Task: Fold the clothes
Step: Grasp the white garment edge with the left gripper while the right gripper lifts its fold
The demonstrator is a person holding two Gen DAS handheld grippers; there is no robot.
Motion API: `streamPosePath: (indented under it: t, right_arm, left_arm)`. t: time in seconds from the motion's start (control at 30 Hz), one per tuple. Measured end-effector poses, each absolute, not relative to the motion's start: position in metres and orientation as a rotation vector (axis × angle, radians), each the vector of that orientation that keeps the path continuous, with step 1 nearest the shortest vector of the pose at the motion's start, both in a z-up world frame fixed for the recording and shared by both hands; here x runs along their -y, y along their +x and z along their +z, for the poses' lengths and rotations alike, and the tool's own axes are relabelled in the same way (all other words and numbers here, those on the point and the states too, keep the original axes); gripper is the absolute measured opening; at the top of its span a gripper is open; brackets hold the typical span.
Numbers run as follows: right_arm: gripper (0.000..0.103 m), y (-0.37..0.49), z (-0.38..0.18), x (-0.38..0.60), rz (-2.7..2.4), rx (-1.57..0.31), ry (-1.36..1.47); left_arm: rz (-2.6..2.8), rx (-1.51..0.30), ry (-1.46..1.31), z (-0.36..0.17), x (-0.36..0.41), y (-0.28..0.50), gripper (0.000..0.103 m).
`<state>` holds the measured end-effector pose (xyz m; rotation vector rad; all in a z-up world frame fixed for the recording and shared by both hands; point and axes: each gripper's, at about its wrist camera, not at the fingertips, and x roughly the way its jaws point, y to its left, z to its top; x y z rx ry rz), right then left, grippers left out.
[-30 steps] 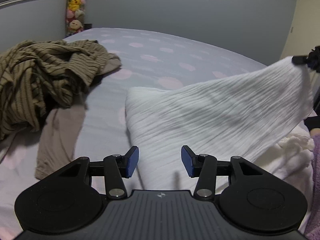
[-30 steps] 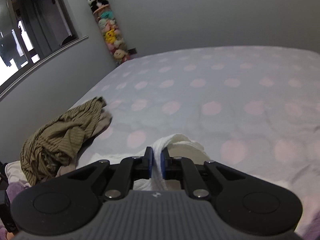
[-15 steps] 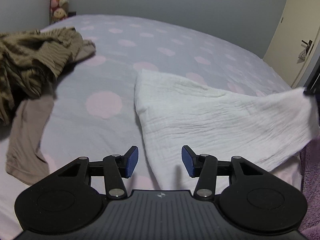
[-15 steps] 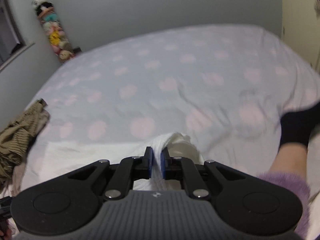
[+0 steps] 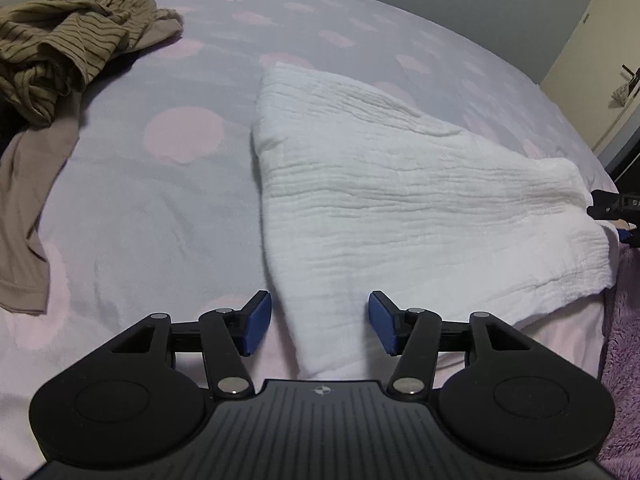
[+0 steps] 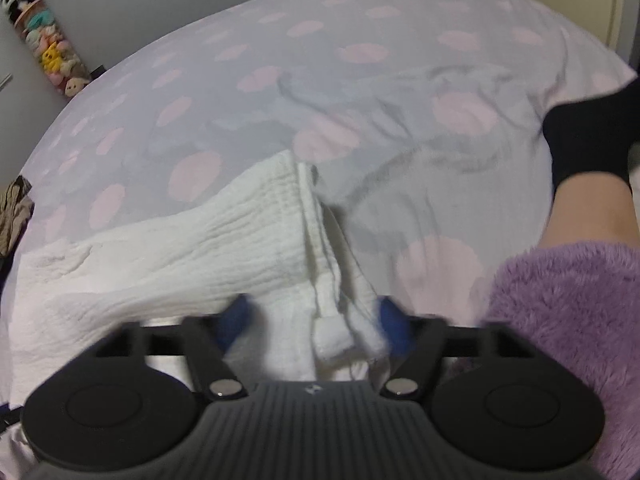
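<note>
A white crinkled cloth [image 5: 400, 200] lies folded on the bed, its near corner between the fingers of my left gripper [image 5: 320, 326], which is open and not gripping it. In the right wrist view the same cloth [image 6: 224, 248] lies flat, its bunched corner between the blue pads of my right gripper [image 6: 316, 322], which stands open, blurred by motion. The right gripper also shows at the far right edge of the left wrist view [image 5: 612, 210].
A brown striped garment [image 5: 64, 44] and a tan garment [image 5: 28, 200] lie at the left of the polka-dot bed sheet [image 5: 160, 208]. A purple fuzzy sleeve [image 6: 568, 320] and a leg in a black sock [image 6: 588, 148] are at the right. A door [image 5: 600, 64] stands behind the bed at right.
The right gripper has lowered the cloth's corner onto the bed and opened, letting it go. The cloth now lies flat. The left gripper stayed open and tilted down over the cloth's near corner.
</note>
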<state>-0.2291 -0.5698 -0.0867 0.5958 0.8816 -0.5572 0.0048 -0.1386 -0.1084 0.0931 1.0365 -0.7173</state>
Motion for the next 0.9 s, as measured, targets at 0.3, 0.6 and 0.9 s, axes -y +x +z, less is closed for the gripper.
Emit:
streamPosePath:
  t: [0.3, 0.6, 0.9]
  right_arm:
    - [0.073, -0.213, -0.108, 0.559, -0.519, -0.995, 0.553]
    - [0.026, -0.215, -0.1, 0.548, -0.452, -0.953, 0.548]
    - [0.025, -0.207, -0.054, 0.505, -0.342, -0.888, 0.621]
  left_arm:
    - [-0.735, -1.0, 0.133, -0.111, 0.154, -0.007, 0.025]
    - [-0.716, -0.905, 0.094, -0.081, 0.148, -0.008, 0.008]
    - [-0.576, -0.778, 0.048, -0.013, 0.089, -0.009, 0.008]
